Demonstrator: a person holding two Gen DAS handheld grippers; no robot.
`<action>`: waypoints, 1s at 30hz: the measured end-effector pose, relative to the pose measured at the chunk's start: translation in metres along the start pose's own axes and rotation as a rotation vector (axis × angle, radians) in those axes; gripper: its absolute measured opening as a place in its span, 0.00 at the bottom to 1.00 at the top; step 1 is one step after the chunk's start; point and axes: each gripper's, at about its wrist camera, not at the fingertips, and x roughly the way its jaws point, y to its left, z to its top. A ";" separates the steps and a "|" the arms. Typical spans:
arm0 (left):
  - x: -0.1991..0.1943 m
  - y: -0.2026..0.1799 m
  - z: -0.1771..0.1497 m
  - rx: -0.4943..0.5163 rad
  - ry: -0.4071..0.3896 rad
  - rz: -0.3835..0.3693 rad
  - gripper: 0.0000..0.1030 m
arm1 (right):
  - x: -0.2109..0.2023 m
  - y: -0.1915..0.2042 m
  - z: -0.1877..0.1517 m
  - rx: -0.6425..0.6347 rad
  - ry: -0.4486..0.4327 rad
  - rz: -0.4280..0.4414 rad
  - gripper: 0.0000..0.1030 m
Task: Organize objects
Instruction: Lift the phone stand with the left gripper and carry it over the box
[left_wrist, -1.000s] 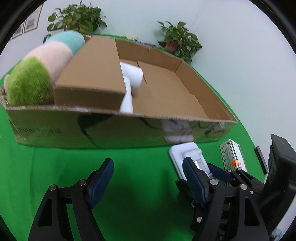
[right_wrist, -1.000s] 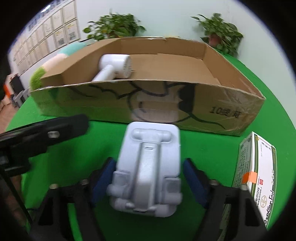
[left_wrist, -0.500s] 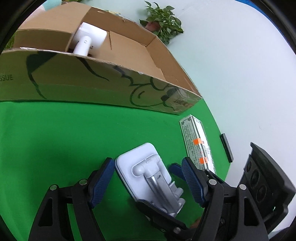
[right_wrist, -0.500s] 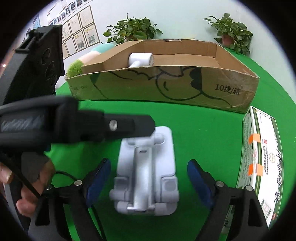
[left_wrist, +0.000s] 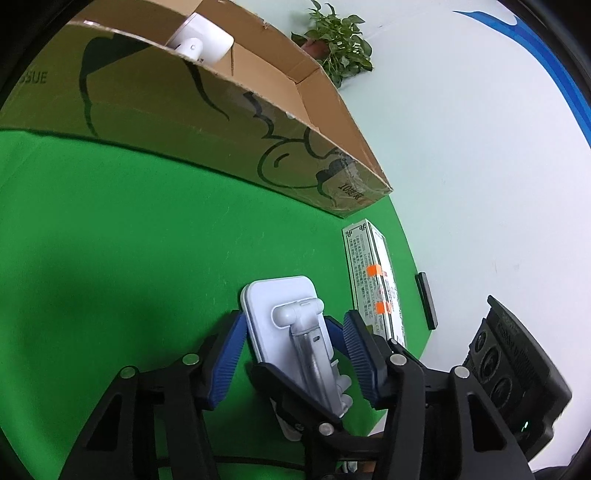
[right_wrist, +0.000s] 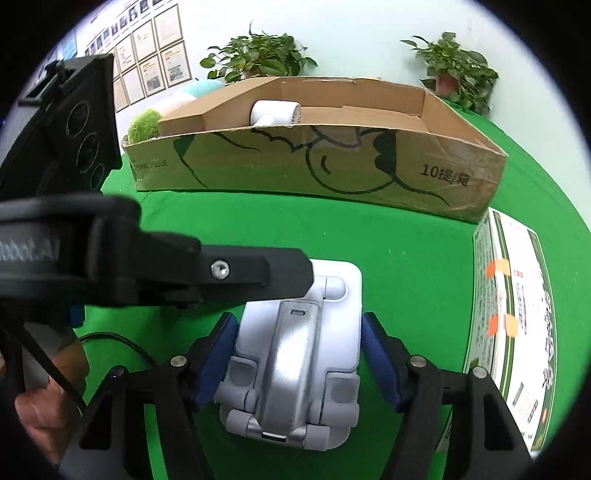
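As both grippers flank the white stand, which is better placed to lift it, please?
Probably the right gripper: its pads press both sides of the stand, while the left gripper straddles it loosely.

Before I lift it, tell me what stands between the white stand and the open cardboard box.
Only the box's near wall rises across the path from the white phone stand; bare green cloth lies between. The medicine box sits off to the right.

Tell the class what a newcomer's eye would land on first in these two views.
First, the white folded stand on the green table, bracketed by both grippers: the right gripper straddles it, the left gripper closes in. Behind it sits the long cardboard box holding a white device, with a printed carton lying at the right.
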 end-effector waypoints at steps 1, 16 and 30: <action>0.001 0.001 0.000 -0.006 0.011 -0.010 0.45 | -0.001 -0.002 0.000 0.015 0.002 0.010 0.65; -0.012 -0.029 -0.002 0.061 -0.020 0.003 0.30 | -0.021 -0.009 0.004 0.118 -0.023 0.125 0.65; -0.069 -0.100 0.075 0.240 -0.115 0.009 0.30 | -0.060 -0.004 0.084 0.027 -0.188 0.092 0.64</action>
